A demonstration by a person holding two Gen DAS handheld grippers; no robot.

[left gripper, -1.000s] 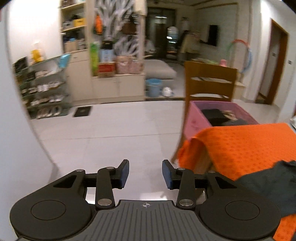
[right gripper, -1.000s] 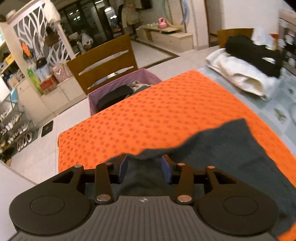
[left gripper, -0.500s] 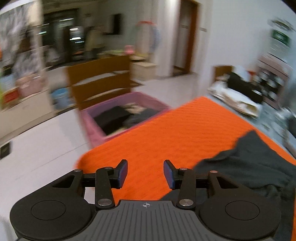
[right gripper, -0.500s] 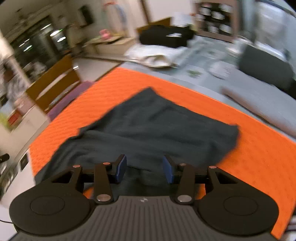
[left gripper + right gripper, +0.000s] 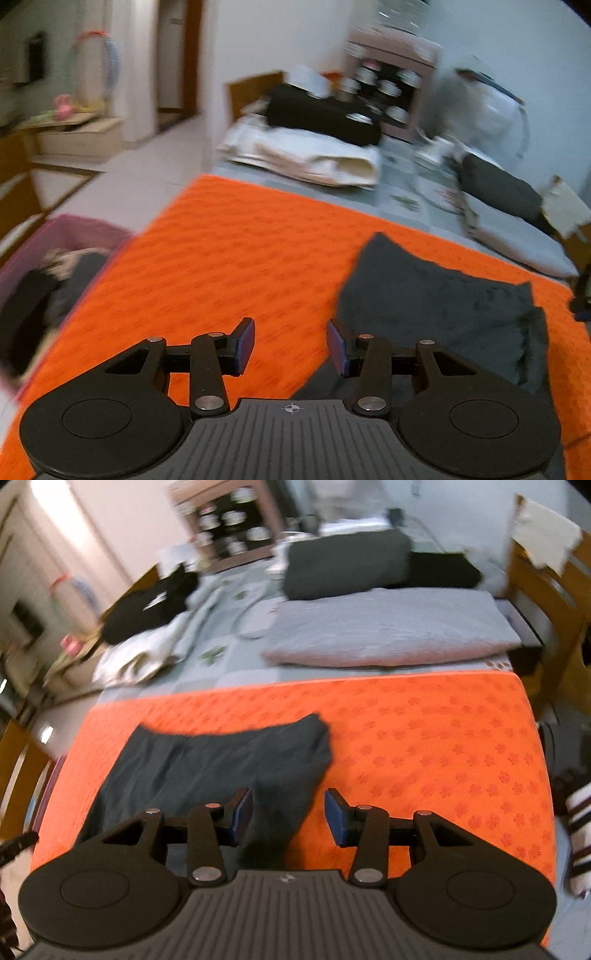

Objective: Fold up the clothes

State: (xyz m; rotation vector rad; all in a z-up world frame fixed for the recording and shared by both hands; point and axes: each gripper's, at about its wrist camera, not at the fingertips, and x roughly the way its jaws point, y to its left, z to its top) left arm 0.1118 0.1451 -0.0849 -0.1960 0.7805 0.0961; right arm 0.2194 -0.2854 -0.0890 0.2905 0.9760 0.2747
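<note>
A dark grey garment (image 5: 443,306) (image 5: 218,764) lies rumpled on the orange patterned blanket (image 5: 236,258) (image 5: 424,738) that covers the near end of a bed. My left gripper (image 5: 291,345) hovers open above the blanket, just left of the garment's near edge, with nothing between its blue pads. My right gripper (image 5: 289,816) is open too, above the garment's near right corner; dark cloth shows below the gap, but the pads do not press on it.
A pink basket (image 5: 74,229) of dark clothes stands left of the bed. Further back lie a grey pillow (image 5: 391,627), a dark cushion (image 5: 347,568) and a black item on white bedding (image 5: 314,114). A wooden chair (image 5: 543,587) stands at the right.
Both views have swung from the room and basket side round to the bed. The left gripper came in over the blanket; the right shifted toward the garment's right end. Both stayed open.
</note>
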